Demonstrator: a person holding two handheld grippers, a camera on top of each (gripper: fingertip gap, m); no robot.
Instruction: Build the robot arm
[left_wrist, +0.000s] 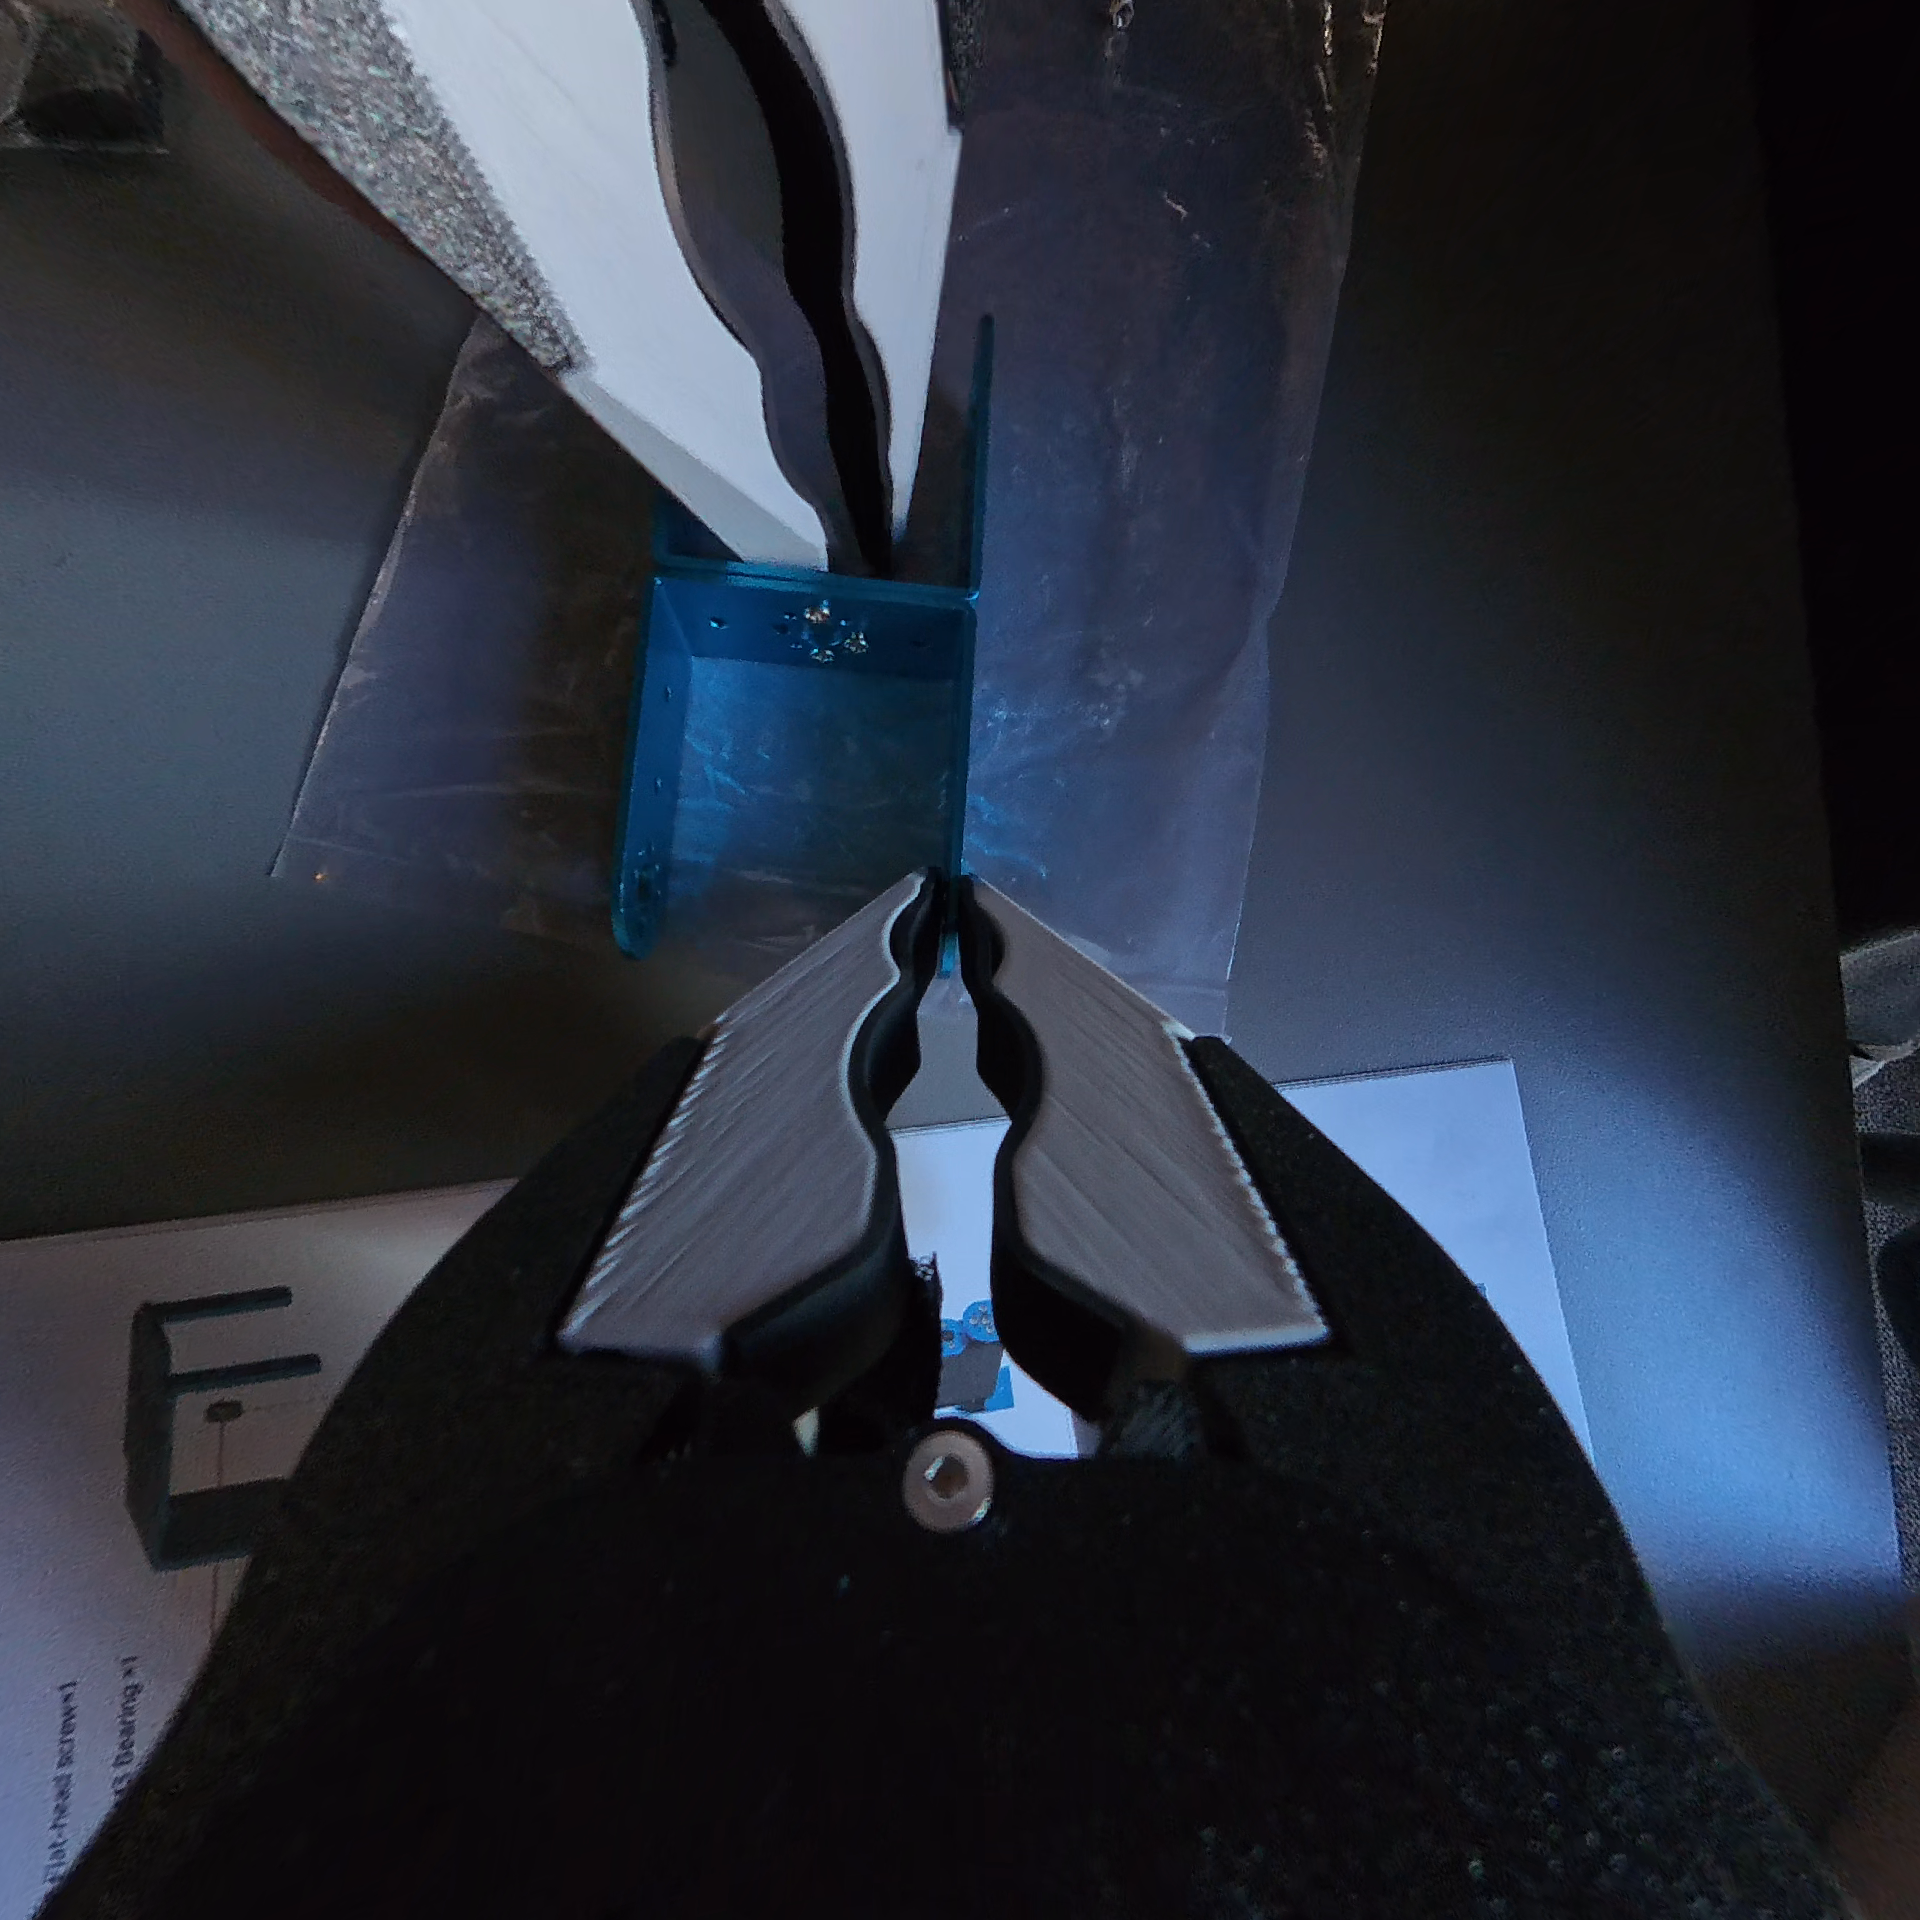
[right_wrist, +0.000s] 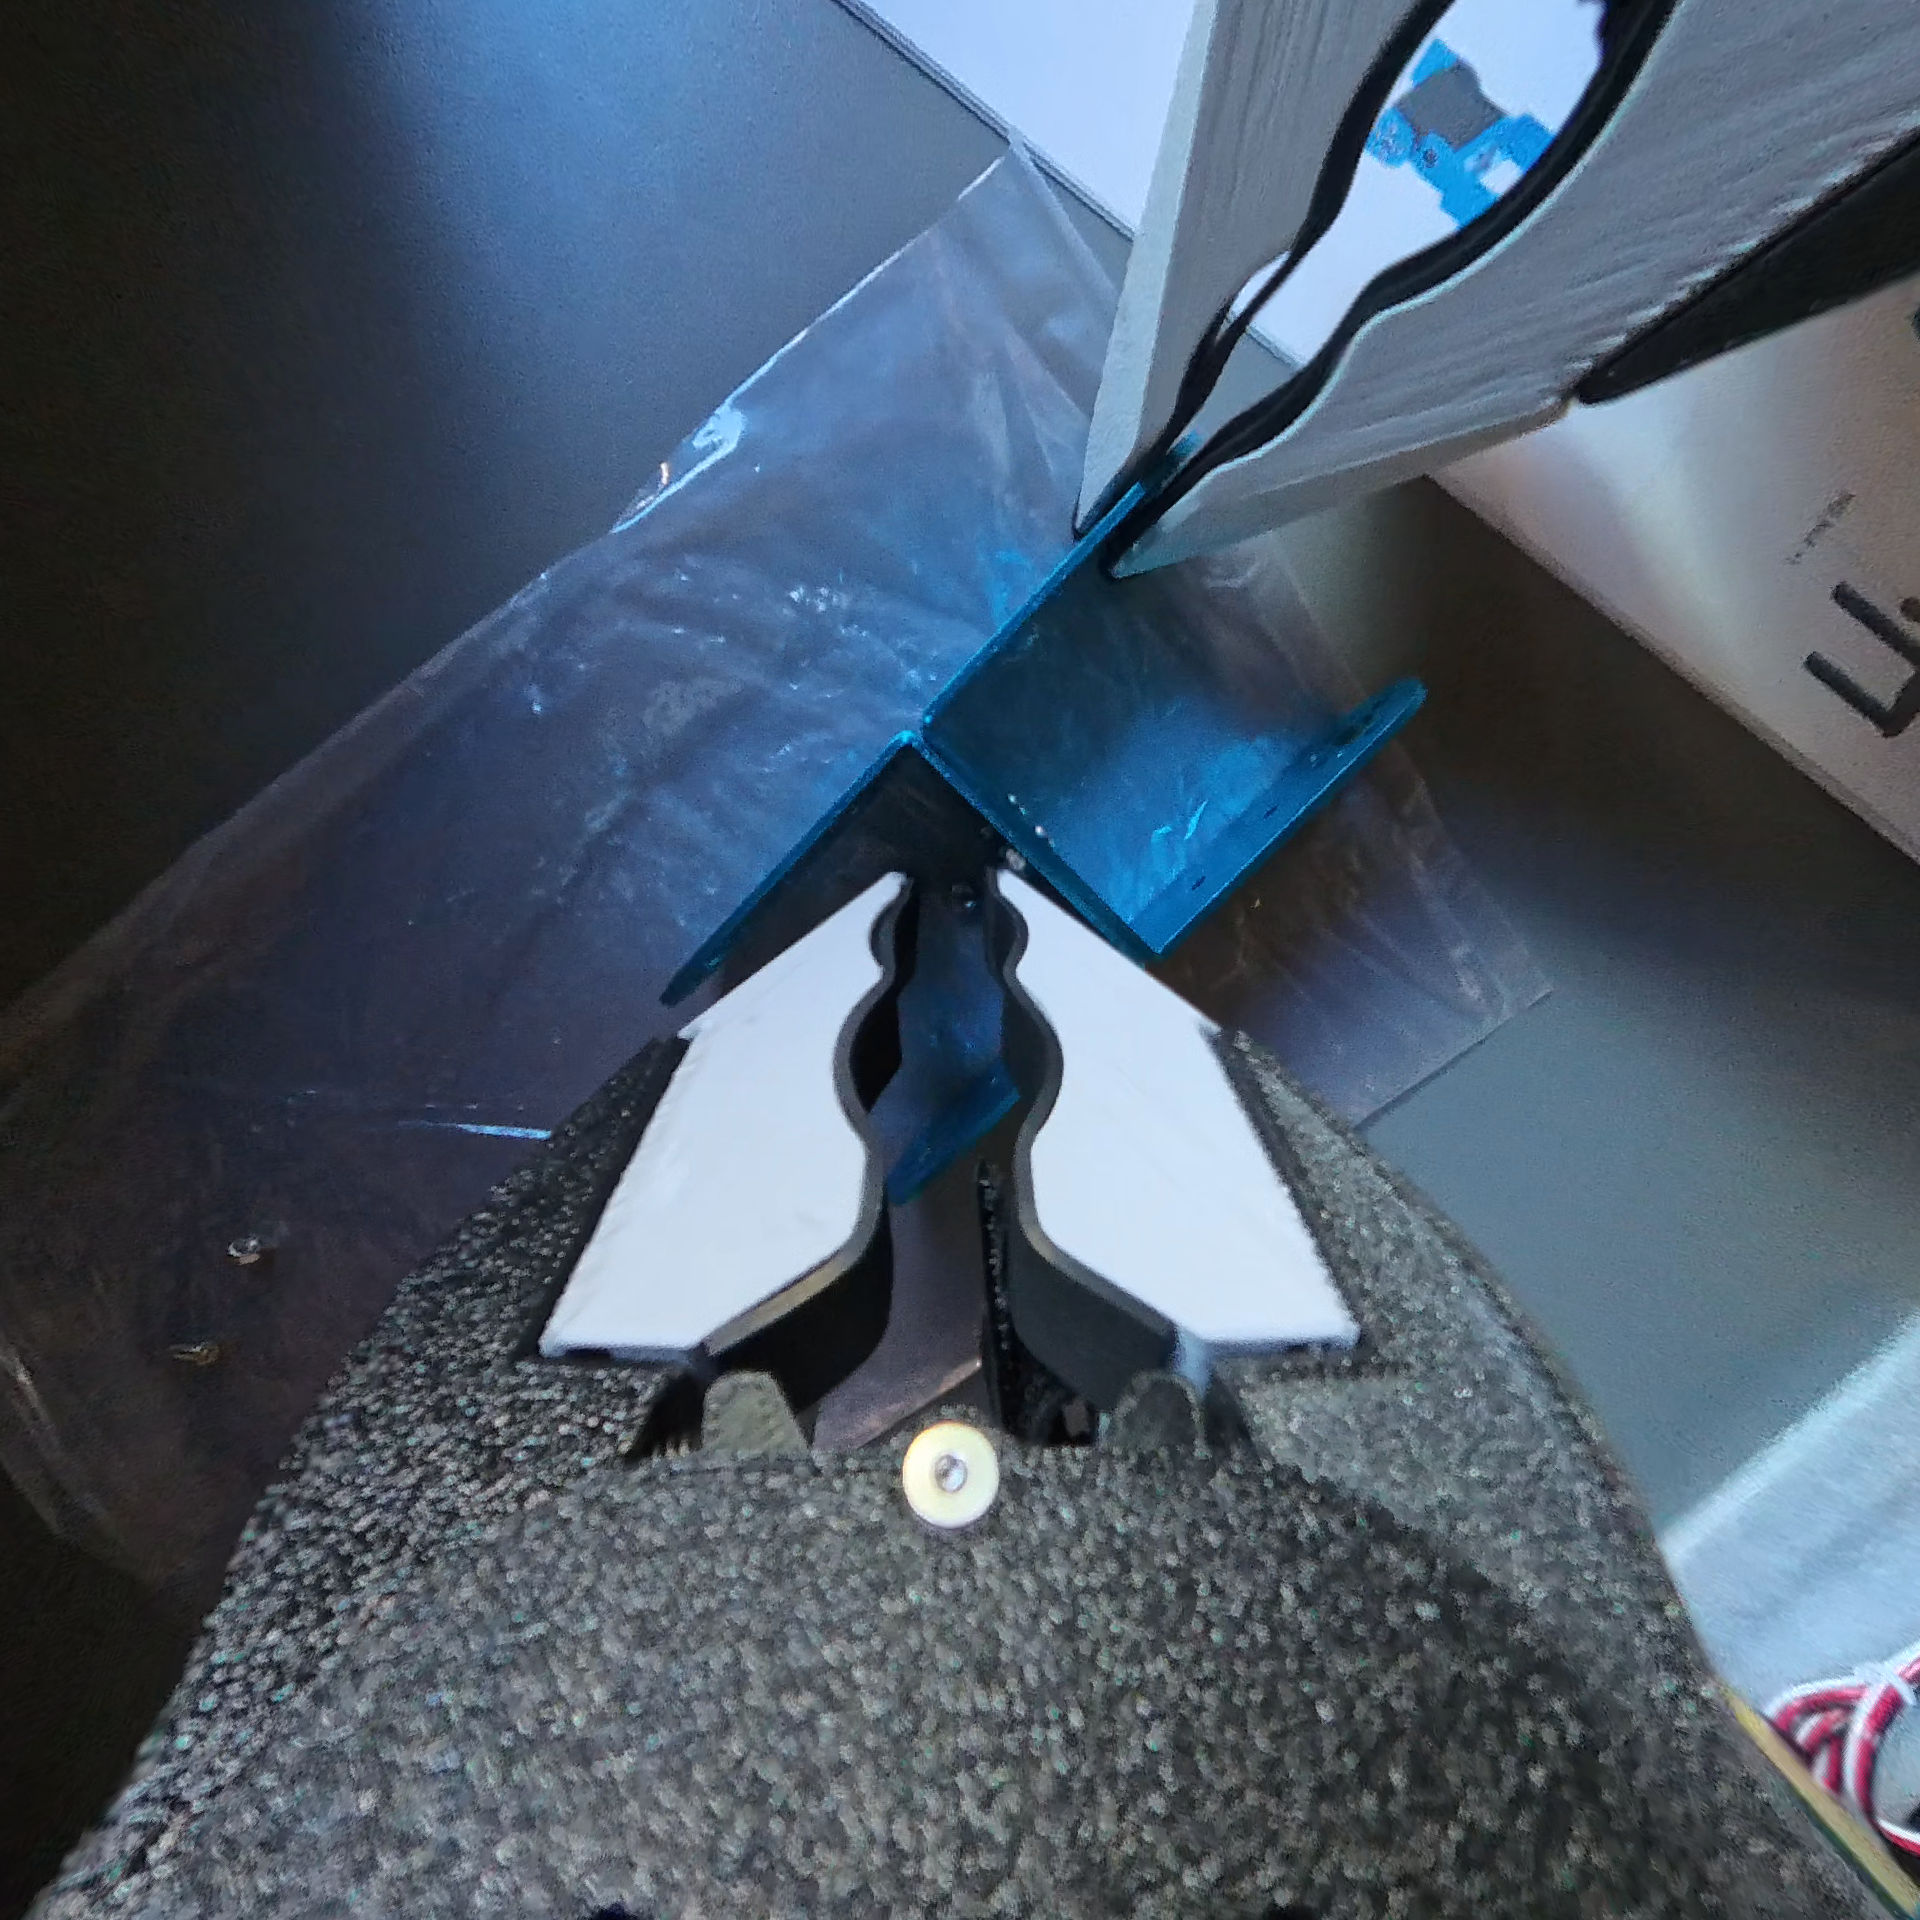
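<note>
The left gripper (left_wrist: 948, 899) is clamped on one flange of the blue bracket (left_wrist: 810, 727) — the right gripper (right_wrist: 951, 904) is clenched on another — above a clear plastic bag (left_wrist: 1122, 623) on the desk (left_wrist: 1558, 623). Both grips are best kept square and steady.

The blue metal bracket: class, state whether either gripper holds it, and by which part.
Both hold the blue metal bracket. The left gripper pinches one side flange's edge; the right gripper clamps another flange at the opposite end.
</note>
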